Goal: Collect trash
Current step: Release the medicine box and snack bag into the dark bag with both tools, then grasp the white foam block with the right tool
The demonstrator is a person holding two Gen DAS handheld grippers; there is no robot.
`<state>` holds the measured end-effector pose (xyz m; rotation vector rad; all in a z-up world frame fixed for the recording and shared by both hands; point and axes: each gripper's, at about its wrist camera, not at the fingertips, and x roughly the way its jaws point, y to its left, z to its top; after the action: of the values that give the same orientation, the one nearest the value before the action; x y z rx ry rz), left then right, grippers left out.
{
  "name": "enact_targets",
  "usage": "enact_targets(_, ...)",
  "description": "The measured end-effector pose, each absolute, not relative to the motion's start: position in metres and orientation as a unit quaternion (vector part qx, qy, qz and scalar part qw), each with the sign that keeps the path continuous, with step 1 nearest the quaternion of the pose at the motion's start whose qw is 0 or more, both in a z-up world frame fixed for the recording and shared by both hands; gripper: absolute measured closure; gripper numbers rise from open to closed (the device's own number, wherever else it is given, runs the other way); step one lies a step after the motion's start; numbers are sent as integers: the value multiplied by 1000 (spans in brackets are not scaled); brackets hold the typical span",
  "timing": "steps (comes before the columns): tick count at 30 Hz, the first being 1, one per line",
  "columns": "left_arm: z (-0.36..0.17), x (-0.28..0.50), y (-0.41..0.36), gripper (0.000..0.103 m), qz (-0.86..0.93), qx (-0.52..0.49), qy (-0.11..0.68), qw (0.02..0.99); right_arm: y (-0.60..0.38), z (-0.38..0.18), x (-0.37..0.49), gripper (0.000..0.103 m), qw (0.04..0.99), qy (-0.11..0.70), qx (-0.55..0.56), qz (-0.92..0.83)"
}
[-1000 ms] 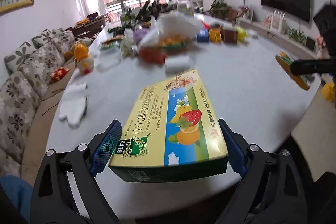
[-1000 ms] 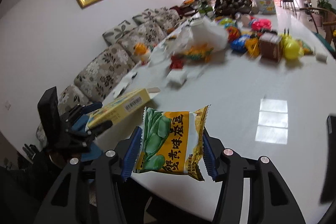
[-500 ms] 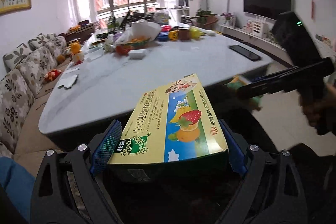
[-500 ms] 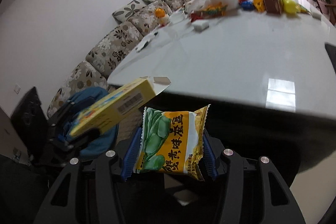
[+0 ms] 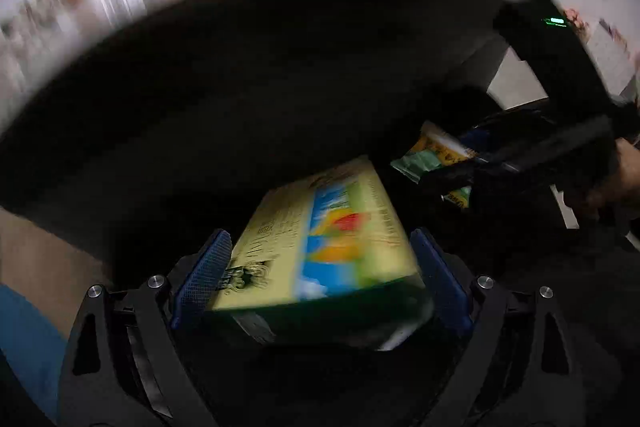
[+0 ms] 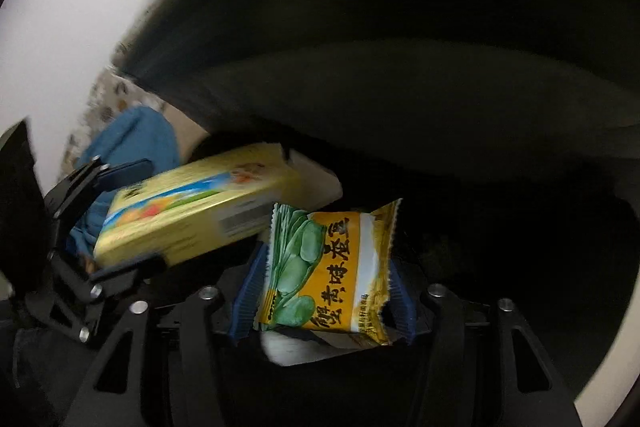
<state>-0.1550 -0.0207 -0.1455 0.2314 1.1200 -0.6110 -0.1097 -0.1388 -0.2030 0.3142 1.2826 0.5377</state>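
Both grippers are loaded and low in a dark space under the table edge: the left gripper [image 5: 320, 283] is clamped on the yellow carton [image 5: 324, 235], and the right gripper [image 6: 324, 287] is pinching the snack packet [image 6: 328, 271]. Biggest risk, I'd say, is the two items bumping since they're just beside each other, knocking one loose. Packet has bold Chinese characters; carton print's too blurred to read.

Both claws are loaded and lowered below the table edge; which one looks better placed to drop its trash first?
Hard to call; slightly the right claw: its snack packet sits ahead of the yellow box.
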Motion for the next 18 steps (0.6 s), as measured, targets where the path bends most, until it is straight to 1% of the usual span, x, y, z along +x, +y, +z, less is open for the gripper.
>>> enact_targets(1, -166, -140, -21, 15, -279, 95, 551, 781, -138, -212, -105, 26, 753, 597, 138, 238)
enact_targets(4, -207, -117, -21, 15, -270, 74, 608, 743, -138, -222, -101, 25, 748, 608, 131, 231)
enact_targets(7, -212, -115, -20, 15, -268, 69, 615, 739, -143, -211, -105, 25, 752, 598, 141, 237)
enact_targets(10, -191, -121, -16, 15, -261, 75, 591, 760, -151, -187, -112, 25, 761, 582, 152, 243)
enact_targets(14, -142, -139, -8, 15, -232, 88, 548, 798, -159, -131, -129, 25, 784, 545, 150, 256)
enact_targets(16, -102, -147, -1, 15, -223, 88, 519, 820, -155, -79, -136, 23, 805, 504, 141, 279)
enact_targets(17, -87, -148, 2, 15, -225, 81, 508, 827, -156, -56, -135, 19, 817, 482, 133, 288)
enact_targets(18, -57, -148, 9, 15, -235, 61, 485, 841, -158, -39, -134, 17, 827, 464, 125, 292)
